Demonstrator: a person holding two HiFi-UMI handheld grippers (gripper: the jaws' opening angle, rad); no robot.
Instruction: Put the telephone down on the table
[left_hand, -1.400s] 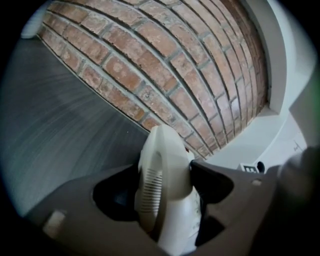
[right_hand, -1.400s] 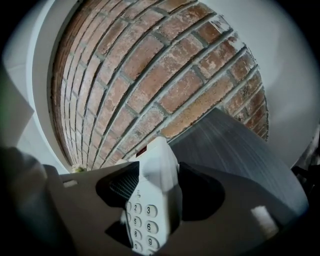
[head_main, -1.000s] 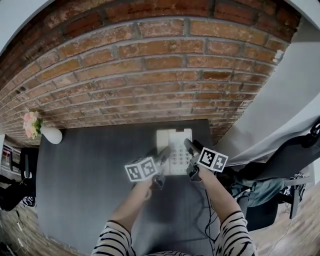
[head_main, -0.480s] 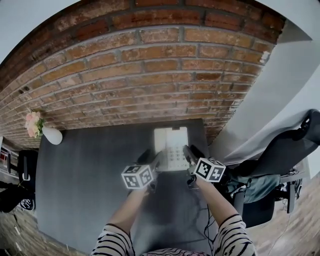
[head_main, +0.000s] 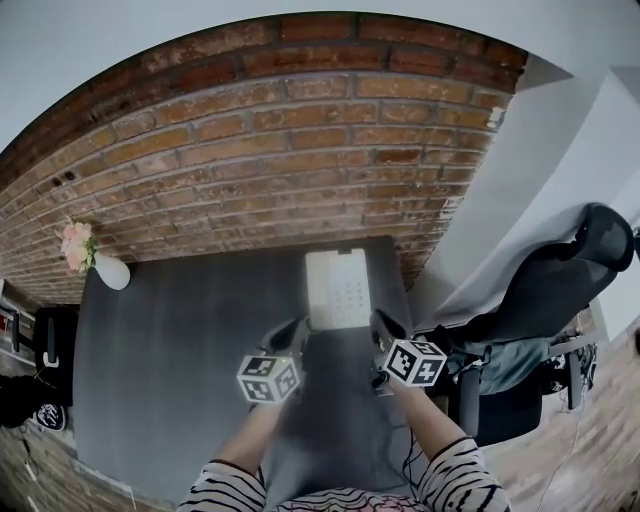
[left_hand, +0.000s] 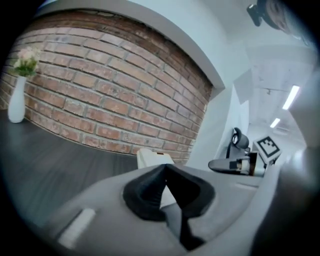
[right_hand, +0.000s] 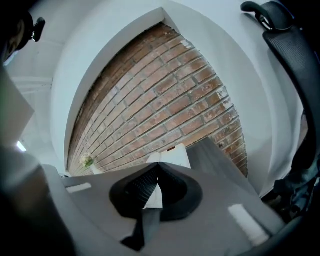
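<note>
The white telephone (head_main: 338, 290) lies flat on the dark table (head_main: 180, 340), close to the brick wall. Both grippers hang in front of it, nearer to me, and touch nothing. My left gripper (head_main: 297, 327) is shut and empty, a short way off the telephone's near left corner. My right gripper (head_main: 379, 320) is shut and empty off the near right corner. In the left gripper view the closed jaws (left_hand: 165, 168) point at the telephone (left_hand: 149, 157). Past the closed jaws (right_hand: 159, 168) of the right gripper view, the telephone (right_hand: 173, 156) rests on the table.
A white vase with pink flowers (head_main: 98, 262) stands at the table's far left corner. The brick wall (head_main: 280, 160) runs behind the table. A black office chair (head_main: 560, 290) stands to the right, beyond the table's right edge. A dark cable (head_main: 412, 455) trails near my right arm.
Both grippers have drawn back from the telephone's sides toward me and risen. Their jaws, open before, are now shut. The telephone stays on the table.
</note>
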